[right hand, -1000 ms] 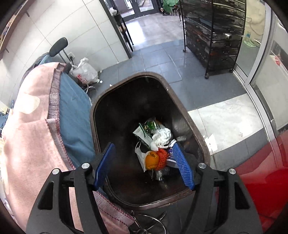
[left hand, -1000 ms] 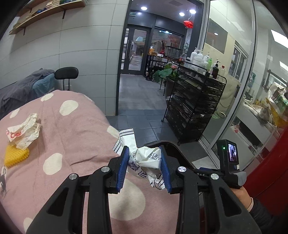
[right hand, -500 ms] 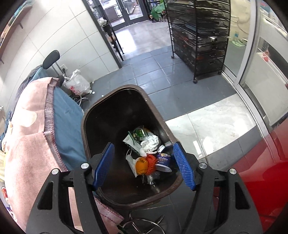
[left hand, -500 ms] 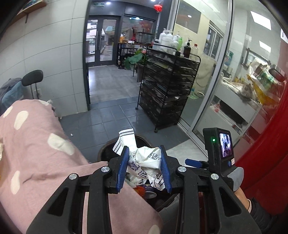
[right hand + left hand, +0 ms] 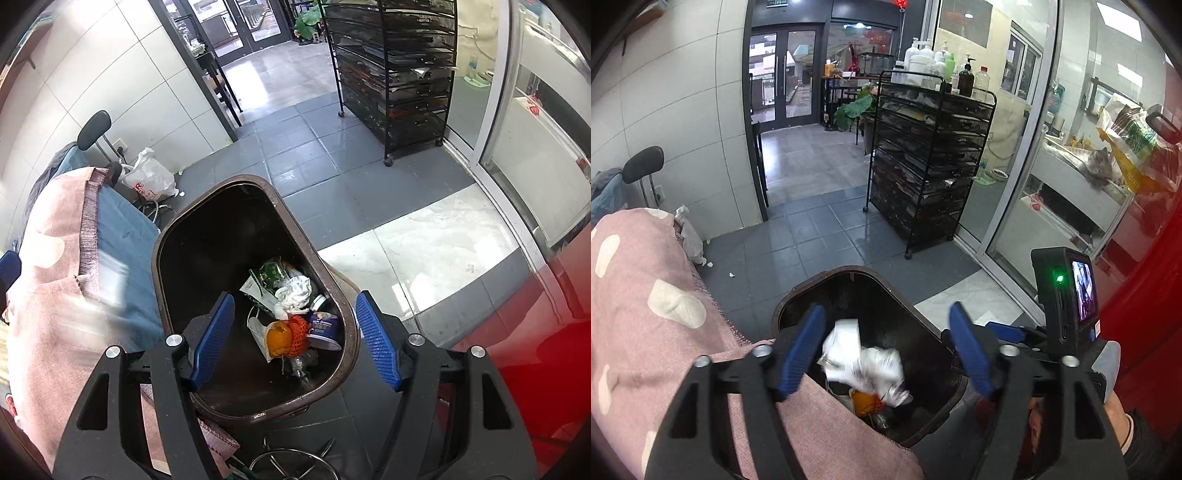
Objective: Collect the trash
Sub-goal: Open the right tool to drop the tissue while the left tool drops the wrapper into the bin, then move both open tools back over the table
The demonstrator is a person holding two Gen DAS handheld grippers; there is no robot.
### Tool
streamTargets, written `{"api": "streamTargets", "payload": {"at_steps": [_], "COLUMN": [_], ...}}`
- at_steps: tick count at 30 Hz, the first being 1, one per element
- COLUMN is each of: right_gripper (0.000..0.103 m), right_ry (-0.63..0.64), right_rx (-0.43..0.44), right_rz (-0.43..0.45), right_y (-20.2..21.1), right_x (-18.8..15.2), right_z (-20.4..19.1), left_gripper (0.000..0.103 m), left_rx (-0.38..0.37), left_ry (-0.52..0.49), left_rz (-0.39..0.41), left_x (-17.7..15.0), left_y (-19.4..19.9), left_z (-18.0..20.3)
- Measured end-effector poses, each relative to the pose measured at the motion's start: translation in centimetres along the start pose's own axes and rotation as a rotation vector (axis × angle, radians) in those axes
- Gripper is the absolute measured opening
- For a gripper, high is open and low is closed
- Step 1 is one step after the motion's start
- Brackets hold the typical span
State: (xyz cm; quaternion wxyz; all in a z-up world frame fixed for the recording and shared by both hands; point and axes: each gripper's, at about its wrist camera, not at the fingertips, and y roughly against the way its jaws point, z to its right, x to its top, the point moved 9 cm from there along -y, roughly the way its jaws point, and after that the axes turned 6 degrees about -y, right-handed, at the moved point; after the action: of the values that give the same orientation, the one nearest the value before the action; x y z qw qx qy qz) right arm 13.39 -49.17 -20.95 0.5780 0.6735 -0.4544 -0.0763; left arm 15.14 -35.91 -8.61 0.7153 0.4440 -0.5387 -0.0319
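- Since a second ago my left gripper (image 5: 886,347) has swung off the spotted pink blanket (image 5: 646,314) to hang over the trash bin (image 5: 945,402); its jaws, then clamped on the crumpled printed wrapper (image 5: 864,363), are opening now, and the wrapper sits blurred between the blue pads (image 5: 803,350) with neither pad pressing it.
- Grey floor tiles (image 5: 314,155) run from the bin to a glass double door (image 5: 783,74) at the far end, between a white tiled wall (image 5: 683,110) on the left and a glass partition (image 5: 1015,166) on the right.
- A tall black wire rack (image 5: 927,166) on casters stands against the partition, with bottles (image 5: 934,62) on its top shelf.
- The blanket covers the surface just left of the bin, its hem touching the bin's left rim; a blue layer (image 5: 122,240) shows under it in the right wrist view.
- The bin is dark brown and oblong, its long axis running away from me toward the door.
- A white plastic bag (image 5: 151,181) lies on the floor by the wall, beyond the blanket's far corner.
- My right gripper (image 5: 295,339) hangs over the bin's near end, fingers wide with nothing between them.
- The wrapper is above the bin's near half; its long axis slants from upper left to lower right.
- Inside, at the near right corner, lie a white crumple (image 5: 295,291), a green packet (image 5: 269,273), a cup (image 5: 325,328) and an orange piece (image 5: 279,338) in red netting (image 5: 299,330).
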Motion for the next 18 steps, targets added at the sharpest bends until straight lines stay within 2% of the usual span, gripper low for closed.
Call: {"api": "streamTargets", "payload": {"at_steps": [6, 9, 18], "right_gripper": [0.069, 0.076, 0.078], "right_ry": [0.019, 0.026, 0.059], "right_rx": [0.005, 0.01, 0.035], "right_rz": [-0.002, 0.0, 0.019], "right_y": [0.0, 0.1, 1.2], "right_x": [-0.2, -0.3, -0.3], "right_z": [-0.6, -1.0, -2.6], "left_gripper": [0.089, 0.093, 0.096], "left_rx": [0.023, 0.025, 0.052], "left_ry": [-0.004, -0.008, -0.009], "left_rz": [0.028, 0.041, 0.082], "left_x": [0.0, 0.1, -0.5], "left_y": [1.0, 1.4, 3.4], "left_z": [-0.1, -0.2, -1.1]}}
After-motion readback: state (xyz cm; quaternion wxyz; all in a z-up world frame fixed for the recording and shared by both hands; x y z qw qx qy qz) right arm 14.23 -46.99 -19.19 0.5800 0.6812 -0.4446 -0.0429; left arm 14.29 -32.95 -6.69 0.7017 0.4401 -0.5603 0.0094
